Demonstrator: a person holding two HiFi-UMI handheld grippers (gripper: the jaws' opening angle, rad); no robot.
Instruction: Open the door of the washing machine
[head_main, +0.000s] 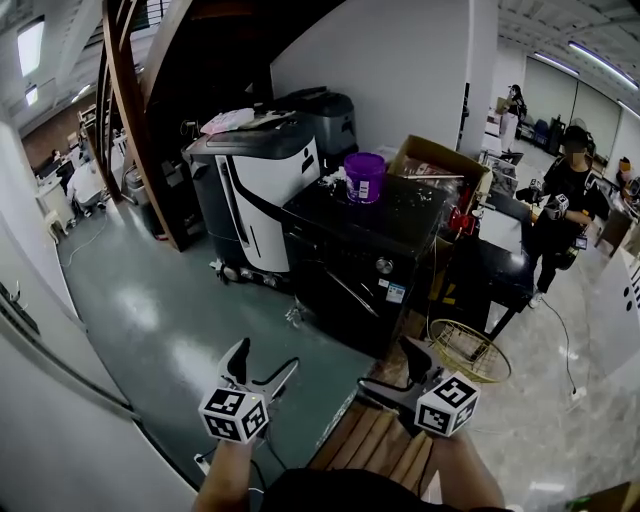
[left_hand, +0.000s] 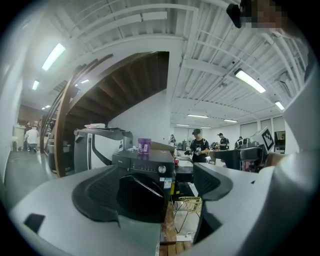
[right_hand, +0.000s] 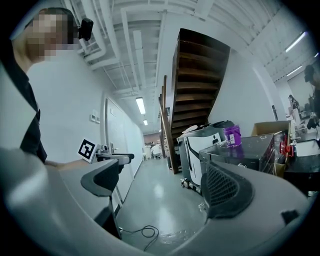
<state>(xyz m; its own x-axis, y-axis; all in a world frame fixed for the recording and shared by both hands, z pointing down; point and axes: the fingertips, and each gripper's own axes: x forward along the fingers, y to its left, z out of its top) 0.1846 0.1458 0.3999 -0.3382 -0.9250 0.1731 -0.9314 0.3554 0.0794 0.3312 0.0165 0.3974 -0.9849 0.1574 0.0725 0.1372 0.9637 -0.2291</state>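
One staircase (head_main: 200, 60): dark wood, rising behind the washing machine (head_main: 365, 250) and to its left in the head view.
Washing machine: black front-loader on the floor, well ahead of both hand-held grippers and touched by neither.
Door (left_hand: 140, 197): round and dark, lying closed against the washing machine's front.
White-and-grey machine (head_main: 260, 180): just beside the washing machine, on its left.
Cardboard box (head_main: 440, 160): open, at the washing machine's far right corner.
Wire basket (head_main: 470, 350): on the floor by the washing machine's right side, nearer the person.
Left hand-held gripper (head_main: 265, 360): jaws spread wide, nothing gripped; the washing machine's door shows far off through the gap.
Right hand-held gripper (head_main: 385, 365): jaws spread wide, only floor between them.
Purple bucket (head_main: 364, 177): upright on top of the washing machine.
Knob (head_main: 384, 265): silver, on the washing machine's control panel above the door.
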